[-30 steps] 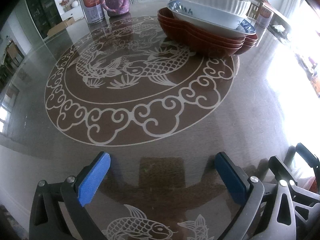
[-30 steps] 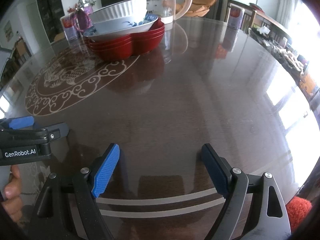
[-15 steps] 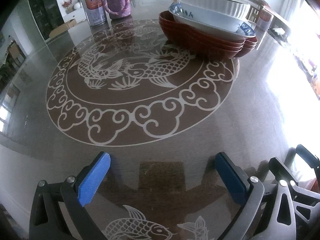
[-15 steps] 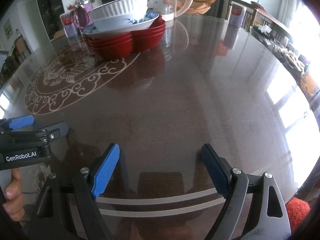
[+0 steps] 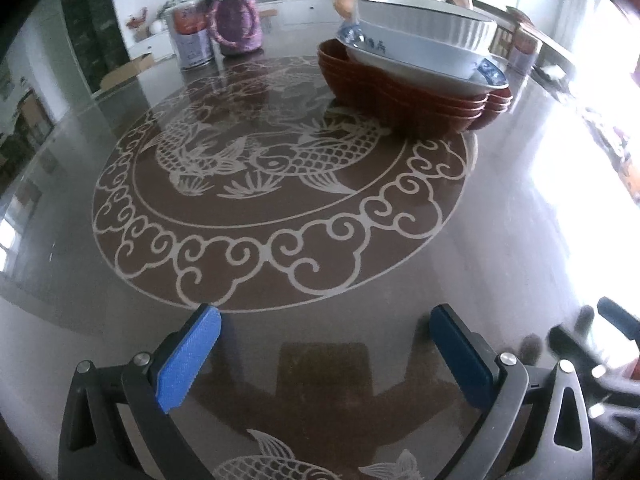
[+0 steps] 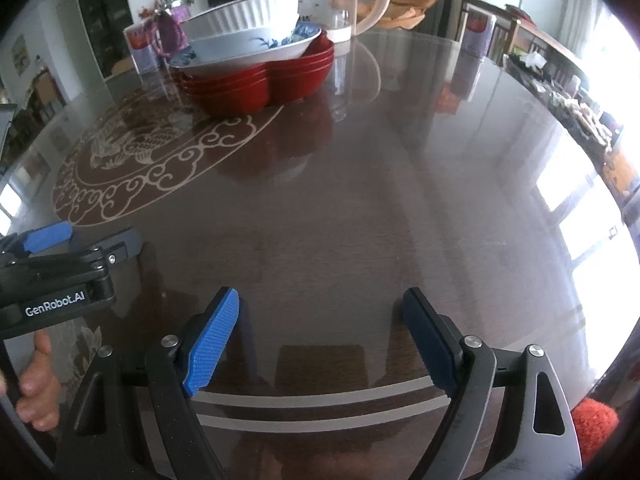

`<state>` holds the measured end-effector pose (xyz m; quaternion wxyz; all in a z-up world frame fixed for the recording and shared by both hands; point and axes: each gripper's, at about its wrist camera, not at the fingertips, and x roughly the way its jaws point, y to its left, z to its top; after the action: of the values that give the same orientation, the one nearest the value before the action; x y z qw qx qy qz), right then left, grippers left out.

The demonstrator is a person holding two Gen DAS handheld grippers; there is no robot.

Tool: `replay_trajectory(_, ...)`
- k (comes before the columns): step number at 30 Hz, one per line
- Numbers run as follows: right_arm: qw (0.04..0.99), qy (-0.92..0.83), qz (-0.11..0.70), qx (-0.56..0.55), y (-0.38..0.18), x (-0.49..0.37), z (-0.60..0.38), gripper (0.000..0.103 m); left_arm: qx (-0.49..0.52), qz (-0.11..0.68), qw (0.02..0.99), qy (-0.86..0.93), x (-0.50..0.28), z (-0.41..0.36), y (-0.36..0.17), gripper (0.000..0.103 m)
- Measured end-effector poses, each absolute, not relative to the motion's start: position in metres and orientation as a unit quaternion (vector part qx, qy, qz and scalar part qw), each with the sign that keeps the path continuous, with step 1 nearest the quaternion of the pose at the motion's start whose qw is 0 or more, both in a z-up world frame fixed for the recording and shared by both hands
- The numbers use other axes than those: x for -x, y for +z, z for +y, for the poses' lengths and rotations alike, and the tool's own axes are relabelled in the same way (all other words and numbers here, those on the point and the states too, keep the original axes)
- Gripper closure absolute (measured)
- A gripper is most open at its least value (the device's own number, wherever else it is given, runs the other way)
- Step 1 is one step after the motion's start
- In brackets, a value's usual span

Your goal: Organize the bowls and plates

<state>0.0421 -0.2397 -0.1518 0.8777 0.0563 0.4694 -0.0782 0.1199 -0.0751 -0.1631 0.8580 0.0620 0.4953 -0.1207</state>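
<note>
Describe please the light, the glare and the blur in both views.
Left wrist view: window glare washes out the table at the right; the right claw in the lower corner is smeared; the left claw casts a soft shadow. Right wrist view: the window reflects brightly on the tabletop at right; the stacked dishes look sharp; the fisheye bends the table edge.

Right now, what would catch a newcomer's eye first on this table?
The stack of dishes at the far side: a white ribbed bowl atop a blue-and-white bowl, on red dishes. Beside it, the pale fish emblem in the table.
</note>
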Motion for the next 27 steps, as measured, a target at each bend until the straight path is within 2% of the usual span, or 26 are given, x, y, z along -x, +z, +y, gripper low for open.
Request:
replay_trajectory(3, 0.902, -0.102, 0.413, -0.073, -0.124, -0.025, -0.244, 0.018, -0.064, 0.448, 0.885, -0.110, -0.108, -0.063, -0.147, 0.000)
replay_trajectory(8, 0.940, -0.137, 0.311, -0.038, -0.065, 0.006, -0.231, 0.018, -0.049, 0.347, 0.927, -0.137, -0.065, -0.040, -0.080, 0.000)
replay_trajectory(10, 0.947, -0.126, 0.294, -0.033, -0.045, 0.011, -0.221, 0.018, -0.044, 0.330, 0.932, -0.144, -0.055, -0.032, -0.059, 0.000)
replay_trajectory(17, 0.949, -0.089, 0.302, -0.011, -0.026, 0.013, -0.190, 0.018, -0.025, 0.301, 0.941, -0.155, -0.037, -0.008, -0.020, 0.000)
replay_trajectory(27, 0.947, -0.085, 0.309, -0.007, -0.030, 0.024, -0.183, 0.018, -0.026, 0.307, 0.940, -0.148, -0.030, -0.012, -0.024, 0.000)
